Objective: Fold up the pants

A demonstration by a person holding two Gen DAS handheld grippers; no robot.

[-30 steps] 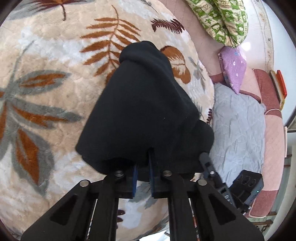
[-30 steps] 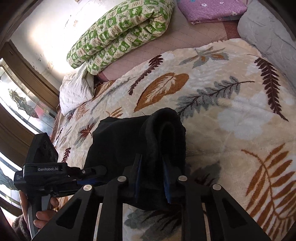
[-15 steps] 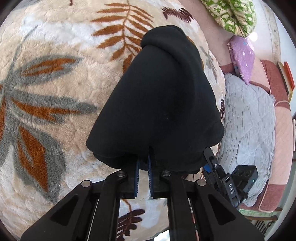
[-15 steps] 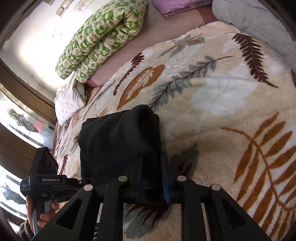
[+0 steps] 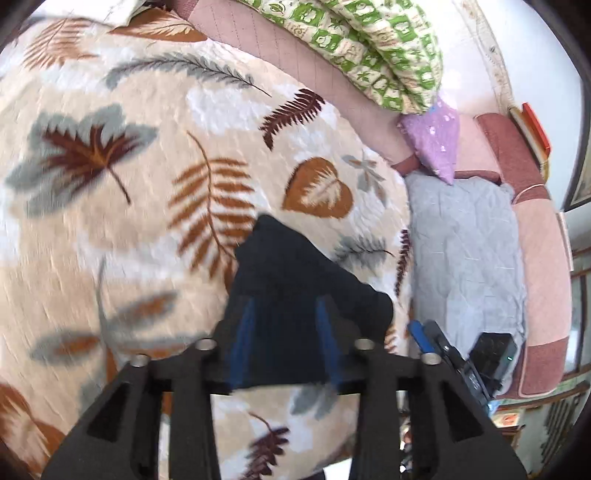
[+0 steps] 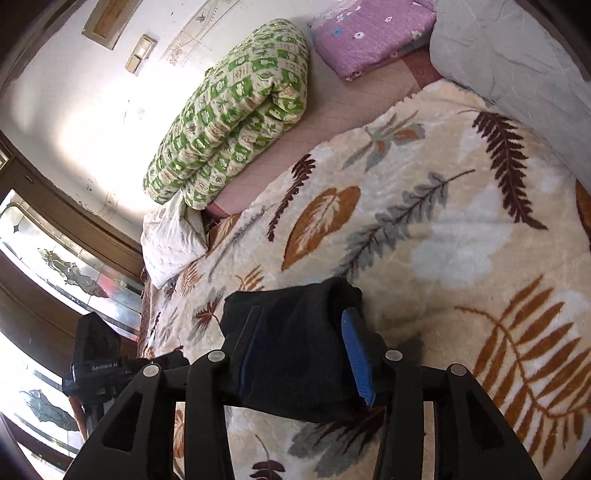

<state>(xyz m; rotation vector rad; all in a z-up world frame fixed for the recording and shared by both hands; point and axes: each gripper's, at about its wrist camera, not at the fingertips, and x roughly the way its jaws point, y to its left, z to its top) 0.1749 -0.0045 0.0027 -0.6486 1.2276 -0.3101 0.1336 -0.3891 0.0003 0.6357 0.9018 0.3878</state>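
Opening, the left gripper (image 5: 284, 325) and right gripper (image 6: 306, 350) are seen spread, pads off the folded black pants (image 6: 291, 332), laid on the leaf-patterned blanket (image 6: 443, 229); long axis cannot be told.

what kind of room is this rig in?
Most likely a bedroom: the black pants lie on a bed under a leaf-print blanket, with a rolled green quilt and a purple pillow by the wall.

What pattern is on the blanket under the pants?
Cream blanket with brown, rust and grey leaf and fern prints; clearest in the right wrist view.
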